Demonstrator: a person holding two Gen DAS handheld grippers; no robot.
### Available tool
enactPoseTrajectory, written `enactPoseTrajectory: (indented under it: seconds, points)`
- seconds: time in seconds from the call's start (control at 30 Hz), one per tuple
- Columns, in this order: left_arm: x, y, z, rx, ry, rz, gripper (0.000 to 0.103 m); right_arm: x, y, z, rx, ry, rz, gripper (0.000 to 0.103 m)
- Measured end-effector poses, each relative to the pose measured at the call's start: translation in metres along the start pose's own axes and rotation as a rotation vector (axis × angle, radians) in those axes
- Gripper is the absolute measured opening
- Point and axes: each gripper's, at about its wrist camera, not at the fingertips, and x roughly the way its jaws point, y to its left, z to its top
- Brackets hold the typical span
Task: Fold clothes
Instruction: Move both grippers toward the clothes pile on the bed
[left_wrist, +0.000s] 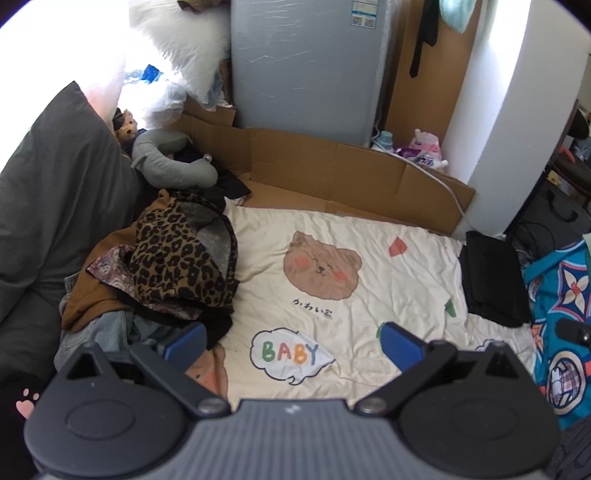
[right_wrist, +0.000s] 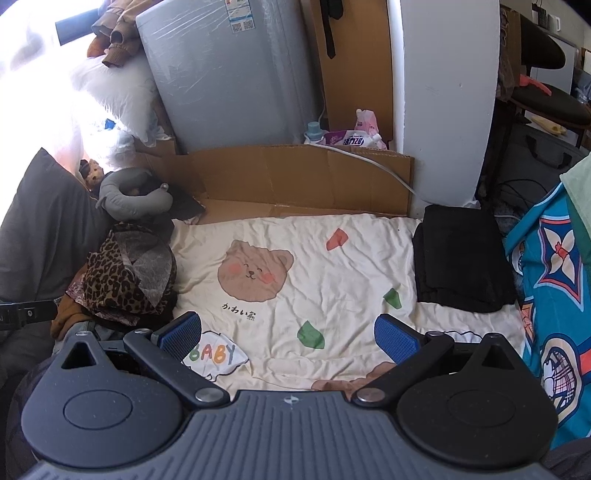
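Both grippers are just hanging over the bed, holding nothing. Left gripper (left_wrist: 293, 341) has its jaws spread wide with only the cream sheet (left_wrist: 369, 266) under the gap. Right gripper (right_wrist: 288, 334) is the same, released and wide apart.

The clothes pile (left_wrist: 159, 273) sits ahead and to the left of the left gripper, just past its left finger, with a leopard-print piece (left_wrist: 177, 254) on top and brown and denim stuff under it. 1 folded black garment (right_wrist: 461, 258) lies flat on the sheet, ahead and to the right of the right gripper, beside a blue patterned bag (right_wrist: 554, 280).
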Motion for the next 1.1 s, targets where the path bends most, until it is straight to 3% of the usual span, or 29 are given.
enactPoseTrajectory:
  seconds: [0.67, 1.1]
  points:
    - [0.029, 0.025, 0.016, -0.024, 0.013, 0.025, 0.099, 0.032, -0.003, 0.008, 0.006, 0.011, 0.023, 0.102]
    - [0.056, 0.068, 0.026, -0.132, -0.005, 0.059, 0.091, 0.065, -0.01, 0.011, 0.029, 0.026, 0.089, 0.102]
